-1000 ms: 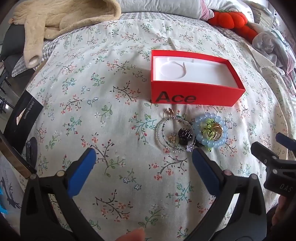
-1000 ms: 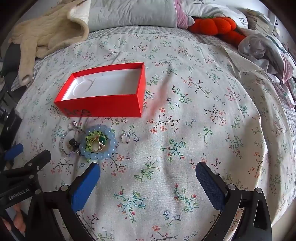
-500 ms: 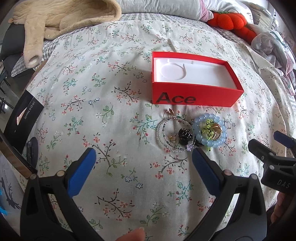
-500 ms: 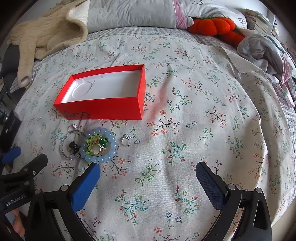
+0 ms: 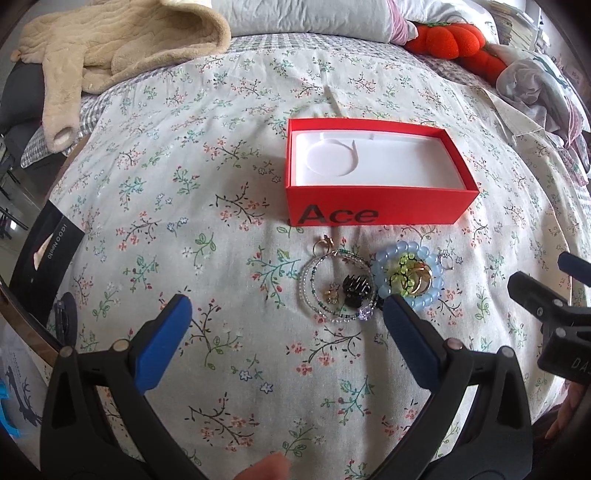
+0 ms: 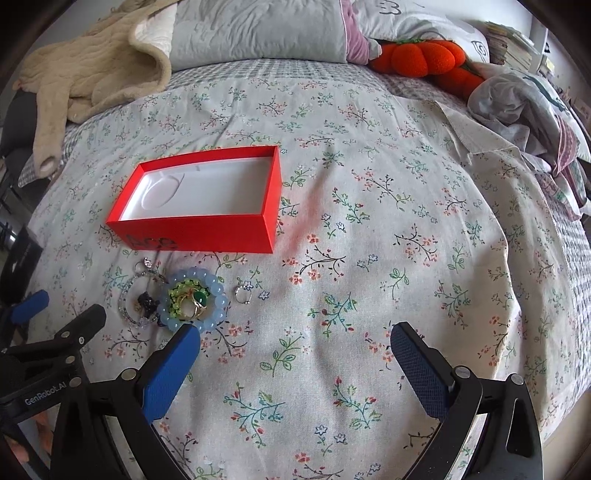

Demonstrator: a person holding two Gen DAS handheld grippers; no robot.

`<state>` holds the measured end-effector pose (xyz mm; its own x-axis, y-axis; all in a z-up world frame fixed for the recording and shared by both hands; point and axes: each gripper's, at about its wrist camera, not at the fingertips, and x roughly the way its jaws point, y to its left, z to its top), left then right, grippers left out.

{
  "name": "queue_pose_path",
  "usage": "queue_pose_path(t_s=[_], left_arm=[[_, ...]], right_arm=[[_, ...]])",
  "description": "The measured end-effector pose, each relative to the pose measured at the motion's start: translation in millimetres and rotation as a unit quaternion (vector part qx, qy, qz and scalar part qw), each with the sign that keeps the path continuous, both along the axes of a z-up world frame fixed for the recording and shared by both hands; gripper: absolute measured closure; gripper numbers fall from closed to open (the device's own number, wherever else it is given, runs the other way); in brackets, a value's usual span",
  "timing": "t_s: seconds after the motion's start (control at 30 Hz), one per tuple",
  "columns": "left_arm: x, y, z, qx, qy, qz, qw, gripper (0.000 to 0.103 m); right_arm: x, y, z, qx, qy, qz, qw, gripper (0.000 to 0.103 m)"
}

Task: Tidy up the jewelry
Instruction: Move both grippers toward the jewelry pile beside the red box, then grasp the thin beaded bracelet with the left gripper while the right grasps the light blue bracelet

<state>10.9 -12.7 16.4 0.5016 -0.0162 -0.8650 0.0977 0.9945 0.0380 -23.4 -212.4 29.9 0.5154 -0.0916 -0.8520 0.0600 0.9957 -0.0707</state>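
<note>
Covering the bed, a floral quilt [image 5: 184, 184] carries a red box [image 5: 373, 177]; pillows [image 6: 258, 33] lie behind, while both grippers [image 5: 286, 317] [image 6: 295, 345] hover spread, empty.

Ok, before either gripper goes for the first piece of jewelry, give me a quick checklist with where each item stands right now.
1. Red box open, white tray bare: ok.
2. Left gripper open, nothing held: ok.
3. Right gripper open, nothing held: ok.
4. Pieces separated for a clean pick: not ok; green bracelet and rings sit inside the blue bead bracelet, black claw clip inside the thin beaded bracelet.
5. Small silver ring lies apart: ok.
6. Whether the two larger bracelets are tangled: cannot tell.
</note>
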Motion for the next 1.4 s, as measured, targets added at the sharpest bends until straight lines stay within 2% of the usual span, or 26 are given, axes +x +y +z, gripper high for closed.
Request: queue_pose_path(t_s=[0.23, 0.37, 0.43, 0.5, 0.57, 0.63, 0.67, 0.77, 0.83, 0.87, 0.9, 0.93, 0.97, 1.0, 1.17, 1.4], left_arm=[[15, 0, 11, -0.008, 0.012, -0.031, 0.9994, 0.000], [27, 6, 3, -0.024, 0.021, -0.039, 0.9987, 0.000], [31, 11, -4, -0.031, 0.021, -0.037, 0.9986, 0.000], [39, 15, -10, -0.036, 0.033, -0.038, 0.9981, 0.005], [47, 20, -14, -0.057, 0.052, -0.049, 0.9959, 0.022], [55, 27, -20, -0.079, 0.071, -0.049, 0.9931, 0.030], [59, 31, -23, -0.093, 0.081, -0.049, 0.9912, 0.037], [69, 38, -36, -0.136, 0.117, -0.045, 0.9827, 0.058], [73, 38, -43, -0.157, 0.134, -0.049, 0.9773, 0.066], [74, 38, -45, -0.159, 0.138, -0.049, 0.9763, 0.070], [75, 37, -47, -0.161, 0.143, -0.048, 0.9753, 0.073], [75, 36, -49, -0.165, 0.148, -0.048, 0.9738, 0.079], [76, 35, -51, -0.172, 0.154, -0.049, 0.9718, 0.085], [76, 35, -52, -0.178, 0.159, -0.050, 0.9698, 0.087], [77, 30, -47, -0.203, 0.172, -0.064, 0.9619, 0.089], [79, 16, -55, -0.197, 0.191, -0.071, 0.9590, 0.089]], right_arm=[[16, 7, 24, -0.008, 0.002, 0.024, 1.000, 0.000], [25, 11, 20, -0.012, 0.006, 0.045, 0.999, 0.000], [28, 8, 11, 0.008, 0.011, 0.051, 0.999, 0.000], [31, 1, -1, 0.035, 0.022, 0.046, 0.998, 0.000], [38, -5, -14, 0.049, 0.052, 0.040, 0.997, 0.000], [44, -9, -19, 0.058, 0.061, 0.049, 0.995, 0.003], [47, -11, -20, 0.059, 0.063, 0.048, 0.995, 0.004], [56, -16, -24, 0.095, 0.074, 0.053, 0.991, 0.016], [61, -19, -31, 0.128, 0.090, 0.054, 0.986, 0.035], [63, -20, -35, 0.141, 0.098, 0.055, 0.984, 0.041], [65, -19, -38, 0.151, 0.105, 0.058, 0.981, 0.051], [67, -17, -41, 0.161, 0.112, 0.062, 0.979, 0.059], [69, -15, -42, 0.167, 0.115, 0.066, 0.977, 0.062], [71, -13, -42, 0.171, 0.115, 0.069, 0.976, 0.066], [78, -4, -44, 0.176, 0.119, 0.077, 0.974, 0.070], [85, 6, -55, 0.178, 0.139, 0.078, 0.971, 0.070]])
